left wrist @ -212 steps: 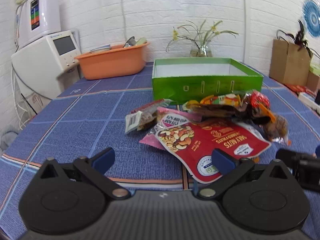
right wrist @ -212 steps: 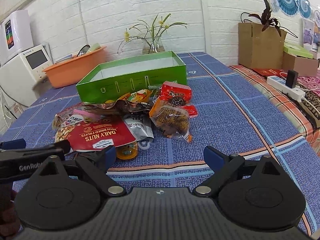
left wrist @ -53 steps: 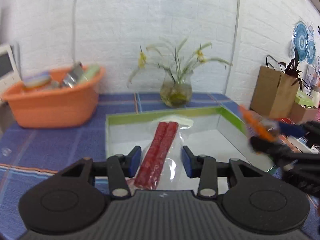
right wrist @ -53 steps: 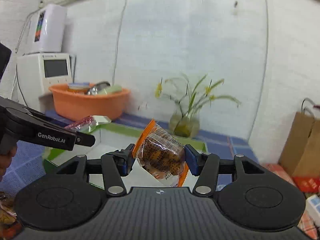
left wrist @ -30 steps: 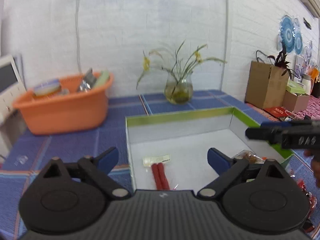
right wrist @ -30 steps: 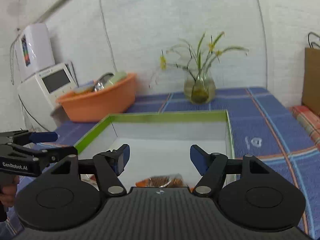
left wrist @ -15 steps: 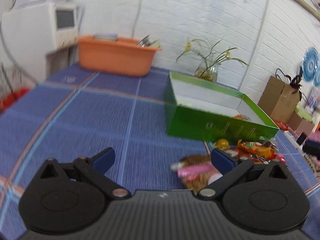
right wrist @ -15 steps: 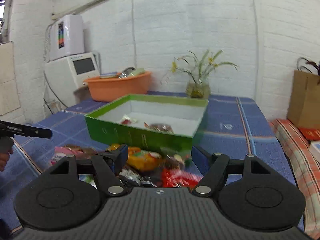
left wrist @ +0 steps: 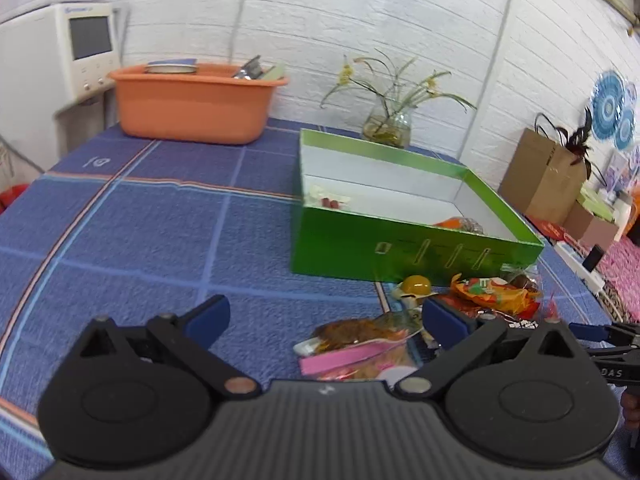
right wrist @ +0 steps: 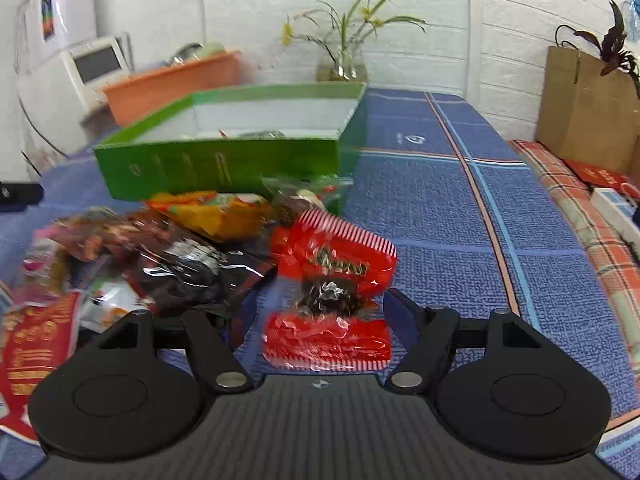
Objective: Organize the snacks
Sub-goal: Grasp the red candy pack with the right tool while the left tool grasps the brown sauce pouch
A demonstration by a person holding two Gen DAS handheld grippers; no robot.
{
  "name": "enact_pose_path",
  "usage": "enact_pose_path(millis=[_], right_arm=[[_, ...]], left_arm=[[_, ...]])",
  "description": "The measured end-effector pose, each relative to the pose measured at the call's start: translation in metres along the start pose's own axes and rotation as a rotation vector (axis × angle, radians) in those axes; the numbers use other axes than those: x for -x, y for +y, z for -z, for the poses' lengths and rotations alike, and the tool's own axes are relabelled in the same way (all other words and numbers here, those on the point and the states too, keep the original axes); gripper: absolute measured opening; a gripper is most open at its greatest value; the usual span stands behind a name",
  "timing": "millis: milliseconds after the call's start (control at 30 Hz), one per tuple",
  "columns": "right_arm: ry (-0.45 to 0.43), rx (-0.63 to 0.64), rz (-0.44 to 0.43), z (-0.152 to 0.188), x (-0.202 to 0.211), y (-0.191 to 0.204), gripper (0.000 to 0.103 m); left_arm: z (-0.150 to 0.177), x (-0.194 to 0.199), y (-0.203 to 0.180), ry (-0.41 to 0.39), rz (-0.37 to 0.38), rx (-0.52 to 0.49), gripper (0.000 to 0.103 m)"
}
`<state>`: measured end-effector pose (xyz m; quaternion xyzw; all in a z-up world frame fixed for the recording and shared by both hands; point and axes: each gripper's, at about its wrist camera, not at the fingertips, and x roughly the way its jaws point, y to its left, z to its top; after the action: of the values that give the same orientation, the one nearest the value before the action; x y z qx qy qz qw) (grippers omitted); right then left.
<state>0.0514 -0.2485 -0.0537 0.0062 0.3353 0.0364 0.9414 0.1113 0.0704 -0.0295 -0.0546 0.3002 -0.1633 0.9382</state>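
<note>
Left tongs [left wrist: 324, 320] spread wide, nothing between the blue tips, angled down over the blue checked cloth on the surface [left wrist: 160, 232]. Just ahead of them, toward the right tip, a pink-edged packet [left wrist: 352, 354] lies at the near edge of the snack heap, with a yellow-capped item [left wrist: 416, 285] and an orange packet [left wrist: 492, 294] beyond it, close against the front wall of the green box [left wrist: 400, 256]. The box sits open on the cloth; inside, a red sausage pack [left wrist: 330, 201] lies near the left wall and an orange-wrapped snack [left wrist: 460, 224] toward the right front. Behind the box: an orange tub [left wrist: 192, 106], a glass vase with flowers [left wrist: 386, 128], a white appliance [left wrist: 60, 52] at far left, a brown paper bag [left wrist: 540, 176] at right. Right tongs [right wrist: 316, 308] also released, arms apart, tips blurred; a red striped candy packet [right wrist: 332, 276] lies on the cloth between the two arms, whether the tips touch it I cannot tell. To its left the heap continues: a dark glossy packet [right wrist: 180, 268], an orange-yellow packet [right wrist: 216, 212], a red nut pouch [right wrist: 32, 352] at the left edge.
</note>
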Motion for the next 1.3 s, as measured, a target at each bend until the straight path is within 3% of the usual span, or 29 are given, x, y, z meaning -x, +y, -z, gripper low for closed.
enact_pose_path(millis=[233, 500, 633, 700, 733, 767, 867, 1000, 1100, 1300], right_arm=[[-0.005, 0.033, 0.002, 0.000, -0.003, -0.003, 0.103], [-0.033, 0.031, 0.003, 0.004, -0.001, -0.004, 0.103], [-0.033, 0.035, -0.004, 0.004, 0.000, -0.004, 0.103], [-0.033, 0.039, -0.018, 0.004, 0.000, -0.005, 0.103], [-0.035, 0.045, -0.022, 0.004, 0.001, -0.005, 0.103], [-0.038, 0.047, -0.026, 0.004, 0.002, -0.005, 0.103], [-0.045, 0.056, -0.030, 0.004, 0.003, -0.004, 0.099], [-0.041, 0.042, -0.027, 0.003, 0.006, -0.004, 0.096], [-0.061, 0.015, -0.028, 0.003, 0.014, -0.004, 0.096], [-0.208, 0.007, 0.007, -0.001, 0.044, 0.006, 0.096]], left_arm=[[0.005, -0.039, -0.016, 0.159, 0.010, -0.097, 0.102], [-0.006, -0.060, 0.002, 0.239, 0.097, 0.009, 0.101], [-0.016, -0.075, -0.002, 0.273, 0.124, -0.064, 0.100], [-0.020, -0.079, -0.004, 0.272, 0.132, -0.107, 0.088], [-0.023, -0.081, -0.004, 0.273, 0.149, -0.120, 0.058], [-0.025, -0.081, -0.003, 0.278, 0.156, -0.116, 0.041], [-0.027, -0.078, 0.003, 0.299, 0.174, -0.107, 0.042], [-0.019, -0.061, 0.012, 0.272, 0.158, -0.099, 0.043], [-0.017, -0.042, 0.026, 0.206, 0.132, -0.055, 0.042], [-0.020, 0.000, 0.049, 0.064, 0.097, 0.047, 0.042]])
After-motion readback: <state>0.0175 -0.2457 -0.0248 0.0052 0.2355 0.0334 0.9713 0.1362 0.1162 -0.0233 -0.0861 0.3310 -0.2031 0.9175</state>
